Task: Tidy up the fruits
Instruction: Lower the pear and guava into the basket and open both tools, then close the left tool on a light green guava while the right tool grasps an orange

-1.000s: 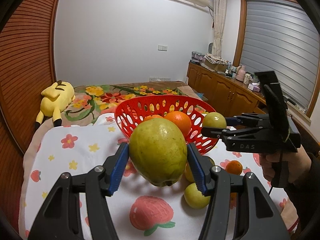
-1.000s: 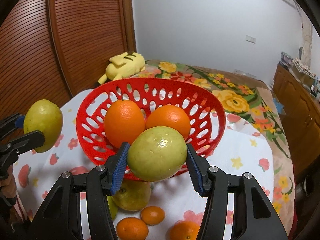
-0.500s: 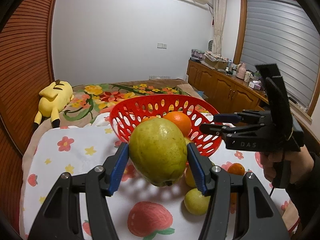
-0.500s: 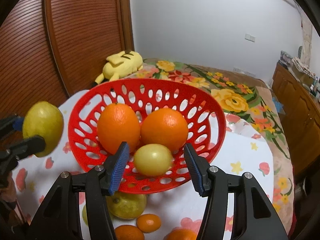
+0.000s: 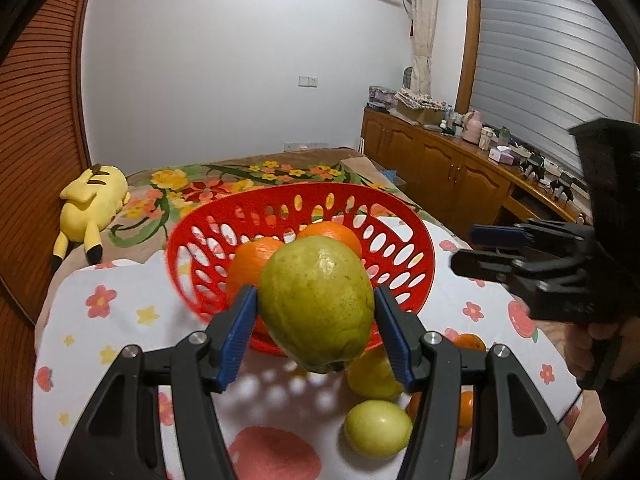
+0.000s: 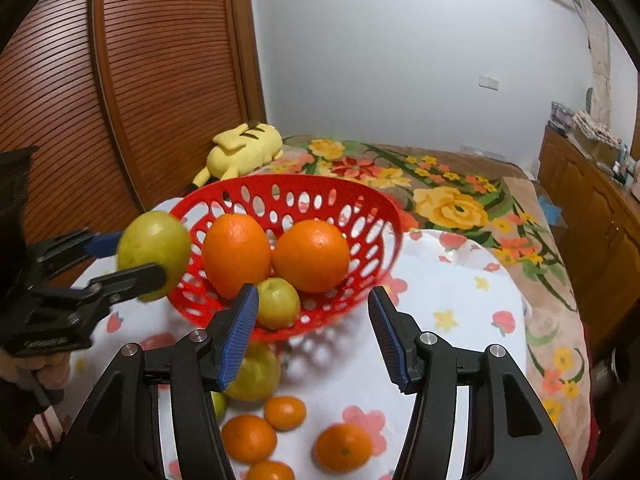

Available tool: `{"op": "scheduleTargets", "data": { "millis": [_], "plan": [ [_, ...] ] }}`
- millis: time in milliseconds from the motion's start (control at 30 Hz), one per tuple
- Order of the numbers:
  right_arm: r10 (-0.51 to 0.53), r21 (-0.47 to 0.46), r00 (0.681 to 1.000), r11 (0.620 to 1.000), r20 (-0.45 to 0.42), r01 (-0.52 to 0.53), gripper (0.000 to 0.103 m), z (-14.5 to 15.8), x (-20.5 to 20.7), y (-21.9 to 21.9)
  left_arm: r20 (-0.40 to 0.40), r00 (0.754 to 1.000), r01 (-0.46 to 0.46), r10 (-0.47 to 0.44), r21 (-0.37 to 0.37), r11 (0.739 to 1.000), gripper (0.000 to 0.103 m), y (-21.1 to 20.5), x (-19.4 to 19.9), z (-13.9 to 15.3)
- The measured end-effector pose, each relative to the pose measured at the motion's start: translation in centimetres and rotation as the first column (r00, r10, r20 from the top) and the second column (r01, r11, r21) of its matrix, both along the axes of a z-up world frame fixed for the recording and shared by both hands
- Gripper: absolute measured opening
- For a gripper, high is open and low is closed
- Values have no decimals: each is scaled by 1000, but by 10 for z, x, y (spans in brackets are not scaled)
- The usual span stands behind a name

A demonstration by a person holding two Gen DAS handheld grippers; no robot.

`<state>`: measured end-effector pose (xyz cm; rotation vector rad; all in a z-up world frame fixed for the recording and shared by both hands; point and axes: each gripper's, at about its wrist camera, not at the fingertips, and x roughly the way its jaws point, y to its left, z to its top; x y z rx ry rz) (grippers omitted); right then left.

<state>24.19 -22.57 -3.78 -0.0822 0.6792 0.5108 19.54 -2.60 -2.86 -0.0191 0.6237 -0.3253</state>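
My left hand-held gripper [image 5: 316,326] pinches a green pear [image 5: 318,306] near the red basket [image 5: 416,236] | my right hand-held gripper [image 6: 312,332] spread, empty | two oranges [image 6: 236,254] inside basket

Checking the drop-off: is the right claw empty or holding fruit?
Empty: the right claw stands open with nothing between its pads; a small green fruit lies in the red basket.
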Motion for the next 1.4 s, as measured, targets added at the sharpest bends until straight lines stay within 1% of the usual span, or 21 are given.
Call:
{"op": "scheduleTargets", "data": {
  "millis": [167,333,433,567,600,633,667,700,900,1000,1133,1300,1400],
  "plan": [
    [-10,20,1000,1000,-7,10,59,-5,-14,-16,-29,999,26,-25,29,999,58,-21,15,-9],
    [-21,30,1000,999,-19,21,59,-12,-23,-28,-43,998,43,-41,50,998,58,-36,26,-10],
    [-23,34,999,999,-25,23,59,-15,-26,-33,-47,998,41,-39,57,997,58,-44,30,-10],
    [-27,37,999,999,-36,29,59,-21,-30,-38,-52,998,29,-24,92,995,59,-54,32,-14],
    [-30,39,999,999,-39,31,59,-22,-31,-39,-49,999,28,-24,93,995,61,-55,32,-15],
    [-32,43,999,999,-41,34,59,-23,-32,-40,-20,1000,24,-22,97,995,62,-55,28,-13],
    [-32,47,999,998,-43,34,59,-24,-32,-41,9,1000,18,-19,104,994,67,-55,25,-10],
    [-31,49,998,998,-46,33,59,-25,-33,-42,23,1000,15,-17,106,994,67,-54,23,-8],
    [-32,41,998,999,-49,34,59,-33,-40,-40,26,1000,15,-17,60,998,69,-37,10,2],
    [-45,36,998,998,-49,47,59,-39,-45,-41,28,999,19,-20,46,999,70,-28,-3,3],
    [-63,54,996,996,-57,66,59,-45,-52,-45,41,999,20,-20,19,1000,70,-13,-26,3],
    [-78,74,994,994,-75,83,59,-52,-60,-51,38,999,19,-19,8,1000,73,-2,-46,-5],
    [-77,73,994,994,-79,83,59,-54,-66,-52,21,1000,8,-8,-4,1000,73,5,-53,-16]
  ]
}}
